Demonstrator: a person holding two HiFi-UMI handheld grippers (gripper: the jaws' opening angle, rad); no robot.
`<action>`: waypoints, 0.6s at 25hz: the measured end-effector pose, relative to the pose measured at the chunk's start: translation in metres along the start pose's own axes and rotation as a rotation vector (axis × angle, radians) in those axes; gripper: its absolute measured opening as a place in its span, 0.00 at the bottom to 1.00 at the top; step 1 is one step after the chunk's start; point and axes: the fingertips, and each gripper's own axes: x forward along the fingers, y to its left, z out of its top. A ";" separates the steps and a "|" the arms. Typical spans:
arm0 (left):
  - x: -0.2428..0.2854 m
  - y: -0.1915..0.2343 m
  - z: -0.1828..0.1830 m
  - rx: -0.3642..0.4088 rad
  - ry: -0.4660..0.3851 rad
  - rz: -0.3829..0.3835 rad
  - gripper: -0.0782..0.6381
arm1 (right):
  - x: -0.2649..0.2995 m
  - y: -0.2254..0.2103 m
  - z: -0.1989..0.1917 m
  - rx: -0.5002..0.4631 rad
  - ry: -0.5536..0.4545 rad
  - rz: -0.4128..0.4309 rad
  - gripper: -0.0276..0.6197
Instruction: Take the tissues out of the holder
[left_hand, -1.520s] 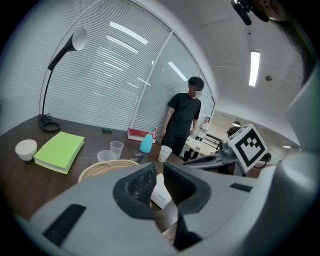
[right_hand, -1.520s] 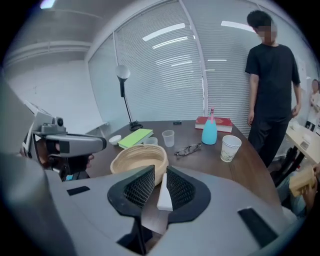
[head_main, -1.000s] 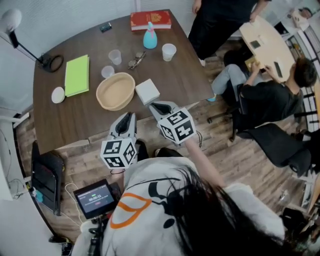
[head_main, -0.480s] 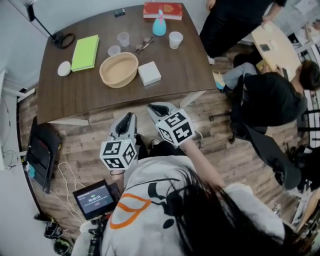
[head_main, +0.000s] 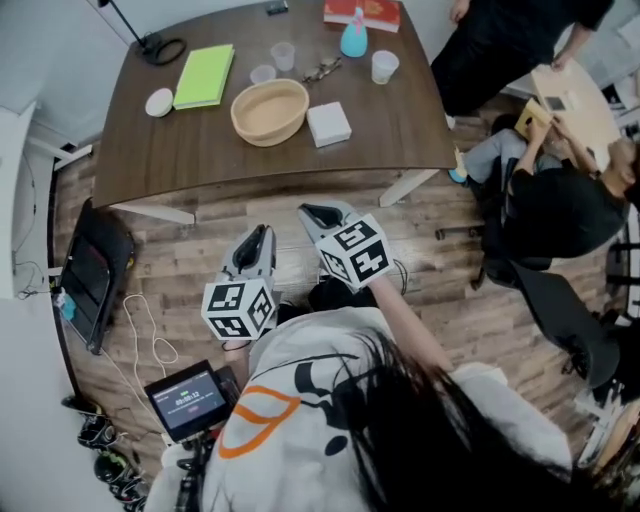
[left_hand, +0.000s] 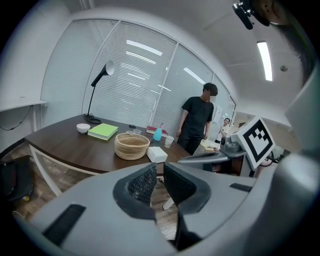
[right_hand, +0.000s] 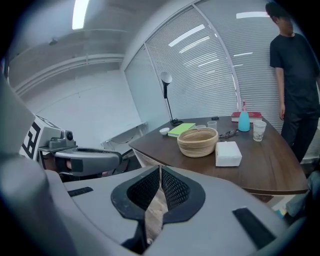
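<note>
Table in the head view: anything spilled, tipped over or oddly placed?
Nothing stands out. The woven basket, white tissue box, blue bottle and clear cups all sit upright on the table, the green notebook lies flat, and no spill shows.

I wear a white shirt (head_main: 300, 345) with an orange loop (head_main: 262, 420) drawn on it in outline and a black print beside the loop. My hair (head_main: 420, 430) is long and dark. My left claw (head_main: 256, 238) and my right claw (head_main: 318, 212) have smooth, pale grey shells with rounded shapes. Each one carries a white cube with black square markers: the left cube (head_main: 238, 308) and the right cube (head_main: 355, 252). The pads (left_hand: 141, 182) inside the jaws are black with a fine mesh texture, and they sit in a black frame. Short dark strips mark the grey shell on both sides of the pads.
</note>
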 end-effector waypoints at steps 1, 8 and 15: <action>-0.004 0.000 -0.002 0.000 -0.002 -0.001 0.17 | 0.000 0.003 -0.001 0.011 -0.005 -0.001 0.08; -0.031 0.009 -0.021 -0.011 -0.002 -0.015 0.17 | -0.006 0.030 -0.012 0.040 -0.029 -0.020 0.07; -0.075 0.003 -0.035 -0.006 -0.004 -0.061 0.17 | -0.026 0.083 -0.030 0.043 -0.027 -0.045 0.07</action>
